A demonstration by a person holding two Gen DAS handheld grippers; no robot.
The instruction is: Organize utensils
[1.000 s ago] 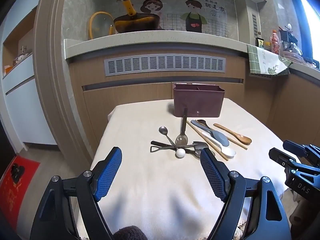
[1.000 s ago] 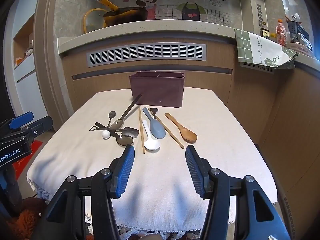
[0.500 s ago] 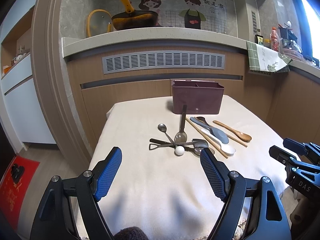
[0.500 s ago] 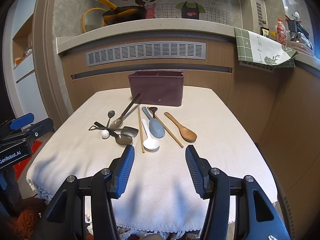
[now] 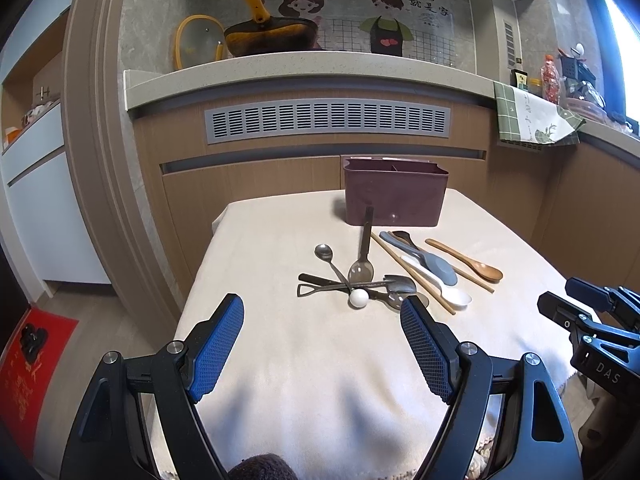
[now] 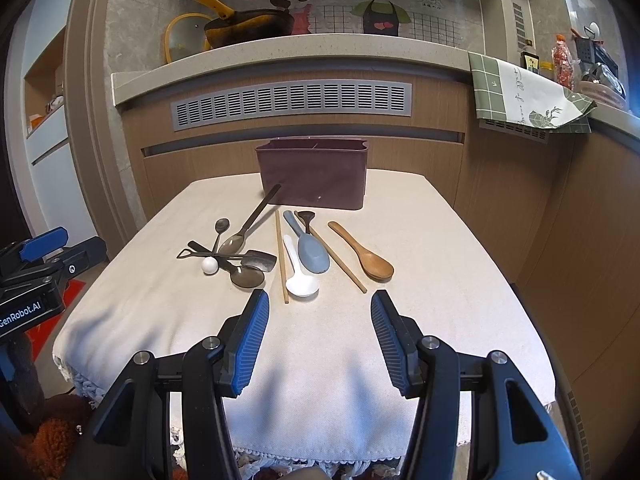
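Observation:
A maroon utensil holder (image 5: 394,192) (image 6: 314,178) stands at the far end of the cloth-covered table (image 6: 420,248). In front of it lie several utensils: a wooden spoon (image 6: 364,252), a grey-blue rice paddle (image 6: 310,250), a white spoon (image 6: 300,276), chopsticks (image 6: 281,256), dark metal spoons (image 6: 244,234) and a small shovel-shaped spoon with a white ball end (image 6: 210,265). My left gripper (image 5: 322,320) is open and empty, above the near table in front of the metal spoons (image 5: 360,268). My right gripper (image 6: 318,312) is open and empty, just short of the white spoon.
A kitchen counter (image 5: 300,68) with a pan and a lid runs behind the table. A green towel (image 6: 524,96) hangs off the counter at the right. Wooden cabinets flank the table's right side. A red mat (image 5: 32,364) lies on the floor at the left.
Both views have shifted only slightly; the left gripper has drawn back a little and tilted up. Both grippers stay open and the utensils have not moved.

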